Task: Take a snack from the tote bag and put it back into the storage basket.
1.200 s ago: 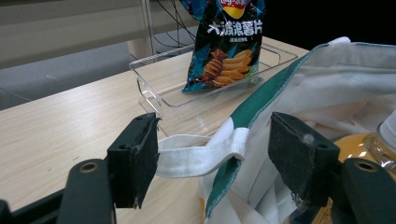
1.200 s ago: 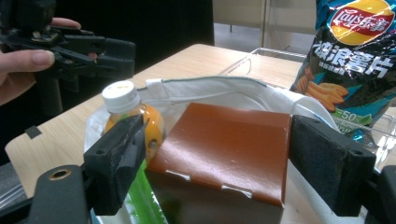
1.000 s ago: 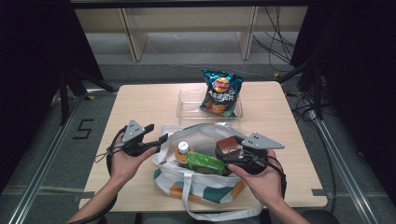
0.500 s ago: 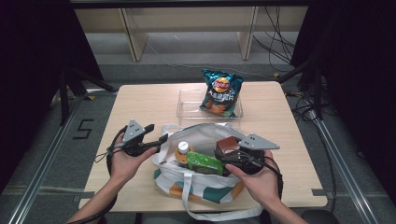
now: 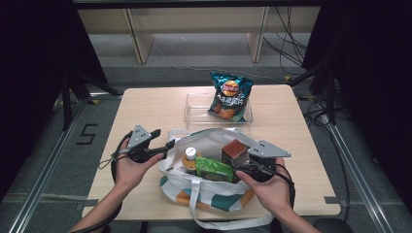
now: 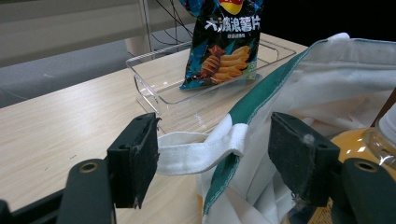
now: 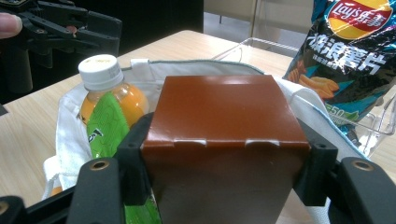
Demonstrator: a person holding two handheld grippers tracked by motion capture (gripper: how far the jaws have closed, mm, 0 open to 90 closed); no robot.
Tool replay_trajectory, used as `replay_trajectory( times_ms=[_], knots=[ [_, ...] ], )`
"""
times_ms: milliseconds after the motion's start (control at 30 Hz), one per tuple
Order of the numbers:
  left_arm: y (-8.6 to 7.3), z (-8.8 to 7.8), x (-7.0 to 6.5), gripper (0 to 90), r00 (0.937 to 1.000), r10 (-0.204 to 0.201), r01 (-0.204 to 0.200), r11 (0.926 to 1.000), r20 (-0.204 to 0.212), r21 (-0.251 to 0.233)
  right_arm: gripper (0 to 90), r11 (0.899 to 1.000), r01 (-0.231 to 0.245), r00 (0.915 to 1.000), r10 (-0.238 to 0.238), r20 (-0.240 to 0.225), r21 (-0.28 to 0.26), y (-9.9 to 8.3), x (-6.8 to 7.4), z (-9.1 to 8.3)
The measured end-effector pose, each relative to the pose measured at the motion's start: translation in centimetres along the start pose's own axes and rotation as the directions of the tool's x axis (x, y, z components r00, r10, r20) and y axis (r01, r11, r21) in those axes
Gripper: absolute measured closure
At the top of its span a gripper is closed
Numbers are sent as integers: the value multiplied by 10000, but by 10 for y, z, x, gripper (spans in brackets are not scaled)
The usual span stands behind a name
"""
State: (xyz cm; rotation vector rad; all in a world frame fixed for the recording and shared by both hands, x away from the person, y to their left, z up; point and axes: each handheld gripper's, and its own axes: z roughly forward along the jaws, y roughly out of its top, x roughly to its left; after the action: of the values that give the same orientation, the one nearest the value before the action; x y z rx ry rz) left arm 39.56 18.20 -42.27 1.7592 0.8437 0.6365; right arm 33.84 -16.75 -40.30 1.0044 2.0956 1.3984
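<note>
The right gripper (image 5: 241,160) is held low at about five o'clock on the pale wooden table (image 5: 291,126), the hand wrapped under its body and the jaws aimed toward eleven o'clock, over the open white canvas bag with green trim (image 5: 214,141). Its jaws have just been closing, and in the right gripper view they are seen set against both side walls of the glossy brown cardboard box (image 7: 224,135); the box is gripped. The box is carried upright in the mouth of the bag, its flat top facing up and its long axis standing vertical, the folded lid seam turned toward the gripper's camera.

The left gripper (image 5: 167,144) is held at about eight o'clock, levelled and pointed toward three o'clock at the bag's rim. Its jaws stand wide apart, with a white strap loop (image 6: 201,151) lying between them, touching the left pad but not pinched.

Beside the box, an orange drink bottle with a white cap (image 7: 105,88) and a green packet (image 7: 107,126) are packed. At twelve o'clock a dark blue crisp bag (image 5: 231,97) is leaned in a clear plastic tray (image 5: 194,109).
</note>
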Motion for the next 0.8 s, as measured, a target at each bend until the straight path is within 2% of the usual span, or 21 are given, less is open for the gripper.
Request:
replay_trajectory(
  times_ms=[67, 100, 133, 167, 233, 267, 300, 333, 400, 433, 467, 533, 600, 633, 667, 700, 733, 800],
  knots=[
    [0, 0, 0, 329, 9999, -104, 104, 9999, 15, -19, 386, 9996, 266, 9996, -266, -6, -120, 0, -4, 0],
    [0, 0, 0, 329, 10000, -5, 5, 10000, -10, 0, 387, 10000, 18, 10000, -17, 37, -83, 0, -3, -1],
    [0, 0, 0, 329, 10000, -37, 37, 10000, -15, -2, 388, 10000, -21, 10000, 20, -34, -51, 0, -4, -2],
    [0, 0, 0, 329, 10000, -20, 20, 10000, -19, -2, 388, 9996, 129, 9998, -132, -127, -239, -1, -5, 0],
    [0, 0, 0, 329, 10000, -24, 24, 10000, -17, -5, 390, 9995, 234, 9997, -234, -29, -197, -1, -6, -2],
    [0, 0, 0, 329, 9999, -161, 161, 9999, 23, -40, 390, 9994, 256, 9997, -257, -34, -232, -1, -7, -2],
    [0, 0, 0, 329, 9999, -133, 133, 9999, 11, -25, 391, 9995, 70, 9998, -75, -187, -302, -1, -6, -2],
    [0, 0, 1, 329, 10000, 12, -12, 10000, -20, -12, 391, 9995, 76, 9998, -82, -204, -313, 0, -6, -2],
    [0, -1, 1, 329, 10000, 14, -14, 10000, -35, -14, 391, 9990, 7, 9998, -15, -179, -439, 0, -7, -3],
    [0, -1, 2, 329, 10000, 9, -9, 10000, -41, -16, 391, 9989, 199, 9998, -200, -13, -417, 1, -8, -5],
    [0, -1, 2, 329, 10000, 14, -14, 10000, -43, -17, 391, 9987, -87, 9998, 79, -163, -493, 2, -7, -5],
    [1, -1, 2, 329, 10000, 45, -45, 10000, -39, -17, 391, 9988, 24, 9999, -28, -96, -479, 4, -9, -8],
    [1, -1, 2, 329, 9999, 114, -114, 9999, -41, -25, 391, 9973, -161, 9998, 153, -117, -719, 5, -8, -9],
    [1, -1, 2, 329, 9999, 110, -110, 9999, -48, -28, 392, 9982, -142, 9999, 138, -81, -582, 7, -8, -11],
    [1, -1, 2, 329, 10000, 45, -46, 10000, -55, -29, 391, 9970, -13, 9999, 4, -114, -778, 8, -9, -11],
    [1, -1, 2, 329, 10000, 31, -31, 10000, -60, -26, 391, 9972, -80, 9998, 66, -195, -741, 10, -9, -12],
    [1, -1, 2, 329, 10000, 37, -37, 10000, -64, -20, 391, 9963, 123, 9999, -132, -100, -853, 11, -11, -13],
    [1, -1, 2, 329, 10000, 43, -43, 10000, -62, -30, 391, 9965, -91, 9999, 83, -101, -829, 15, -11, -16]
  ],
)
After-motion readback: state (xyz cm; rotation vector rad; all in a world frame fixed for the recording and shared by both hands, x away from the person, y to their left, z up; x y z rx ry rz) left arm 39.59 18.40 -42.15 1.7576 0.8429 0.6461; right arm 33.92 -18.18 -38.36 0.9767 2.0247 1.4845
